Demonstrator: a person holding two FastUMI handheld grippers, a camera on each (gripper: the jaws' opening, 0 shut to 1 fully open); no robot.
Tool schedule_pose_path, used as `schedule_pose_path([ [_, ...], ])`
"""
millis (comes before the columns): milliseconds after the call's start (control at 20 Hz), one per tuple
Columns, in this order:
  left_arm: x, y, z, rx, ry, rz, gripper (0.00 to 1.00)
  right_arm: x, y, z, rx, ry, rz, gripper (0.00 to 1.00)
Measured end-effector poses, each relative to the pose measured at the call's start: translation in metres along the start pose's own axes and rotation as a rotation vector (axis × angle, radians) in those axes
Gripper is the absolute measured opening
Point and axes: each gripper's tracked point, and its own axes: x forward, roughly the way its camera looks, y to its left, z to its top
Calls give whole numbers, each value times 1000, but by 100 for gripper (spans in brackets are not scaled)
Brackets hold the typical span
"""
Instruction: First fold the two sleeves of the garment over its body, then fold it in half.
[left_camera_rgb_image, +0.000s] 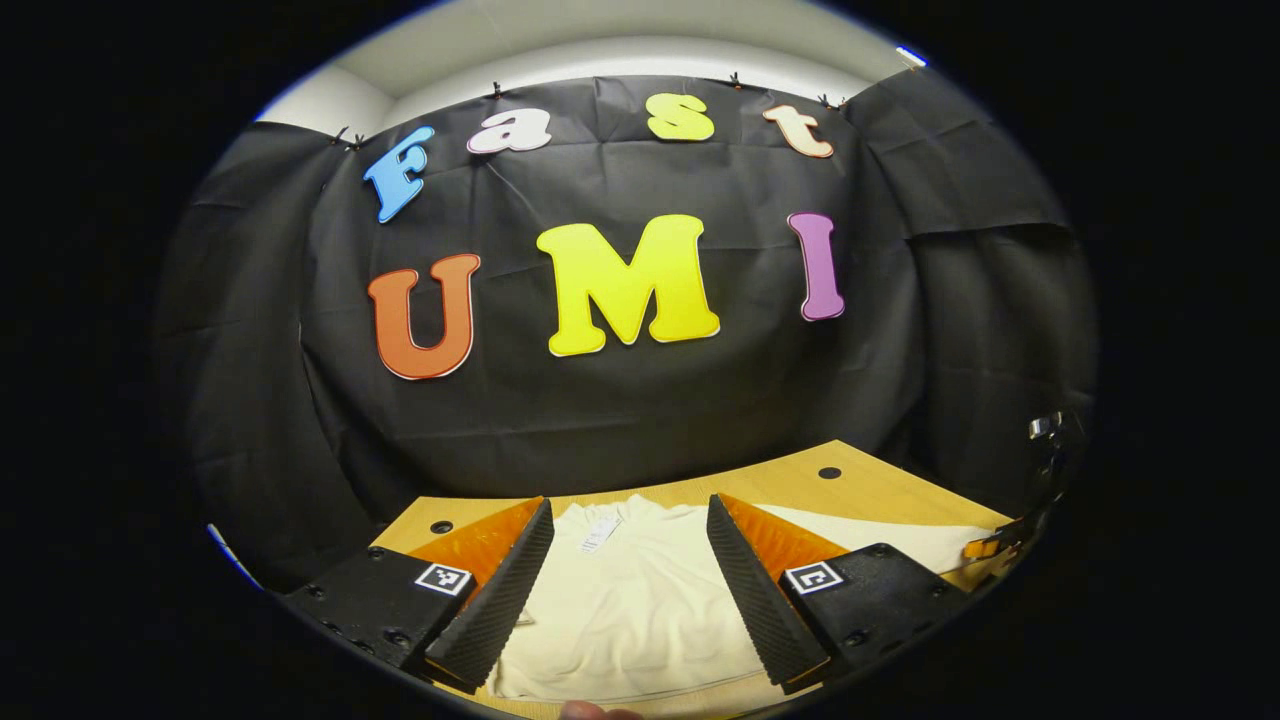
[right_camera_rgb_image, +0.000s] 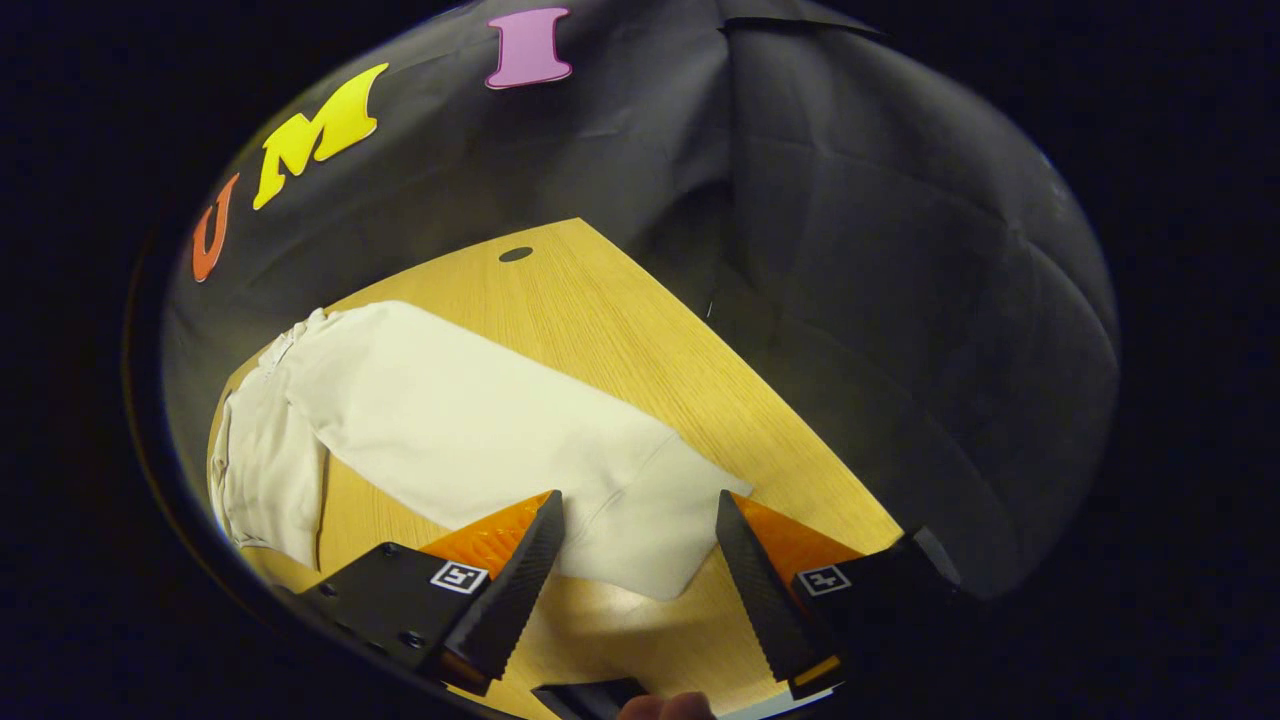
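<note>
A cream long-sleeved garment (left_camera_rgb_image: 630, 600) lies flat on the wooden table (left_camera_rgb_image: 860, 485), its neck label toward the far edge. My left gripper (left_camera_rgb_image: 625, 590) hovers open above the garment's body, fingers apart with cloth showing between them. In the right gripper view one sleeve (right_camera_rgb_image: 470, 420) stretches out across the table toward its cuff (right_camera_rgb_image: 650, 530). My right gripper (right_camera_rgb_image: 635, 585) is open just above that cuff, one finger on either side. The other gripper (left_camera_rgb_image: 1030, 500) appears far right in the left gripper view, by the sleeve end.
The table (right_camera_rgb_image: 620, 320) has a small round hole (right_camera_rgb_image: 515, 254) near its far corner and another hole (left_camera_rgb_image: 441, 526) at the left. Black cloth walls close in behind and to the right. Bare wood lies beyond the sleeve.
</note>
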Motion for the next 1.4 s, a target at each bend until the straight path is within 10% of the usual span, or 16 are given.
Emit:
schedule_pose_path([
  [300,-2,-4,1,-27,-4,-27,98,2,5,0,-35,7,-2,96],
  [450,-4,0,2,-21,-3,-19,98,6,11,3,-13,16,20,81],
  [550,-6,6,-2,-19,7,-9,98,7,8,4,29,25,16,25],
  [650,-9,12,-2,-19,8,1,98,7,8,5,46,34,17,10],
  [1400,-23,81,-20,-55,15,124,98,-83,52,122,44,-142,125,2],
])
